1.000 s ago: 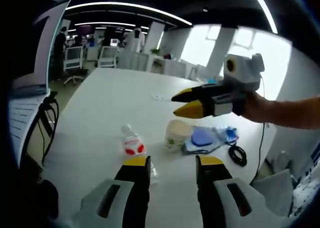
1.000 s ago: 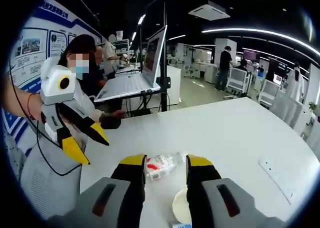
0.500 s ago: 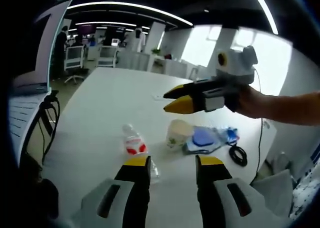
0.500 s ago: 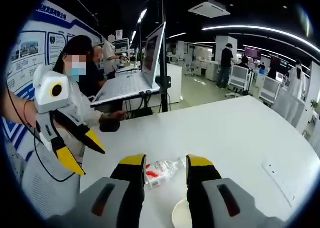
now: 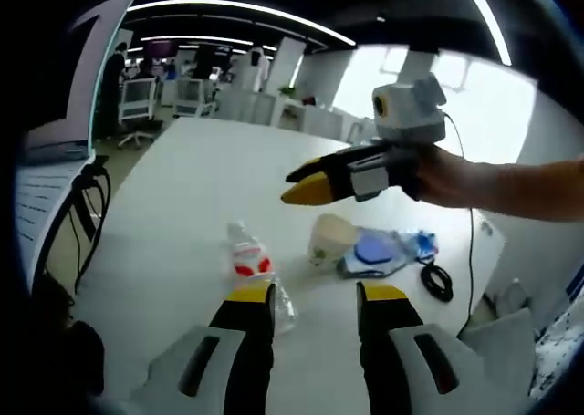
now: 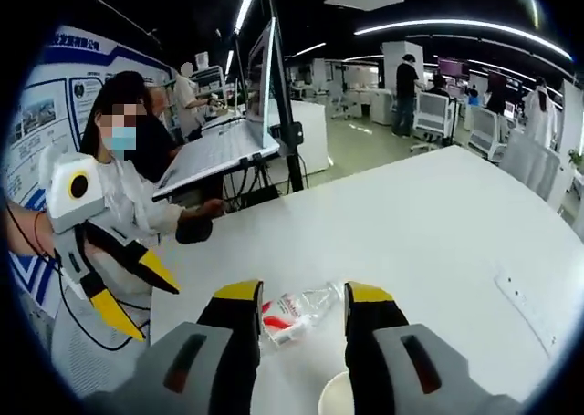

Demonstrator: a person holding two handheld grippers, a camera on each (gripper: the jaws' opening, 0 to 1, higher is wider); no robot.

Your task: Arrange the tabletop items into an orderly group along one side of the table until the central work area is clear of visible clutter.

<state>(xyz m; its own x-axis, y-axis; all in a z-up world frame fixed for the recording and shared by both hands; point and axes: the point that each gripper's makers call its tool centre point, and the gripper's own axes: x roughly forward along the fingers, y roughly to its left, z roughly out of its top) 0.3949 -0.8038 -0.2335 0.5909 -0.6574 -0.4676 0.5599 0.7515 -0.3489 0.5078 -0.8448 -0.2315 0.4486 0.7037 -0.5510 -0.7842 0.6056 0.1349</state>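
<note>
A clear plastic bottle (image 5: 251, 267) with a red label lies on the white table (image 5: 201, 187), just beyond my open left gripper (image 5: 315, 296). A paper cup (image 5: 328, 239) lies on its side to its right, beside a blue-and-white crumpled bag (image 5: 379, 254) and a coiled black cable (image 5: 436, 281). My right gripper (image 5: 301, 182) comes into the left gripper view from the right, above the cup, jaws apart. In the right gripper view the bottle (image 6: 297, 308) lies between the tips of the open right gripper (image 6: 303, 296), the cup rim (image 6: 335, 397) below, and the left gripper (image 6: 132, 292) at the left.
A laptop on a stand (image 6: 233, 132) and a seated masked person (image 6: 128, 178) are at the table's far side. A flat white strip (image 6: 522, 298) lies on the table to the right. Office chairs (image 5: 137, 105) and desks stand beyond.
My right gripper has slid left across the left gripper view, out over the cup and bottle. The left gripper has held almost still. Nothing on the table has moved.
</note>
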